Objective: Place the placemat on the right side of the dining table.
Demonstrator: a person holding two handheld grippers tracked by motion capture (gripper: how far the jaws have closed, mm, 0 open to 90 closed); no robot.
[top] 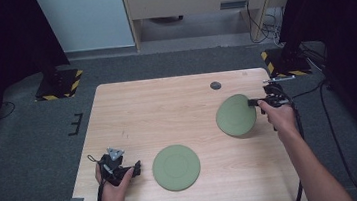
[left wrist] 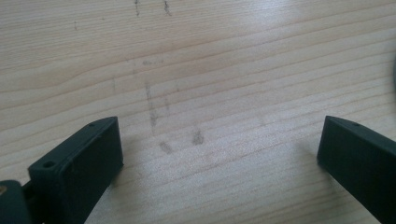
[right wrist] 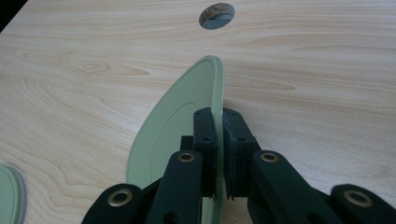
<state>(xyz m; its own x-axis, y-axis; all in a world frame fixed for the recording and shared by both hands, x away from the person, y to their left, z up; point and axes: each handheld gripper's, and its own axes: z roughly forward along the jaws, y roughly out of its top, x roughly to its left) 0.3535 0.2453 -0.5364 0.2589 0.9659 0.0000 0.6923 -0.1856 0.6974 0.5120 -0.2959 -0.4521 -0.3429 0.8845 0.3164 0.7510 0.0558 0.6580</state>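
Note:
Two round green plates are on the wooden table (top: 157,107). One green plate (top: 176,167) lies flat near the front middle. The other green plate (top: 236,115) (right wrist: 173,135) is lifted and tilted at the right. My right gripper (top: 253,102) (right wrist: 219,140) is shut on its rim, one jaw on each face. My left gripper (top: 134,168) (left wrist: 219,154) rests at the front left, jaws wide open over bare wood, a short way left of the flat plate. An edge of the flat plate (right wrist: 9,196) peeks in at the bottom left of the right gripper view.
A round grey cable hole (top: 215,85) (right wrist: 216,15) sits near the table's far edge. Black stands with yellow-striped bases (top: 59,84) flank the far corners on the grey floor. Cables (top: 329,115) trail to the right of the table.

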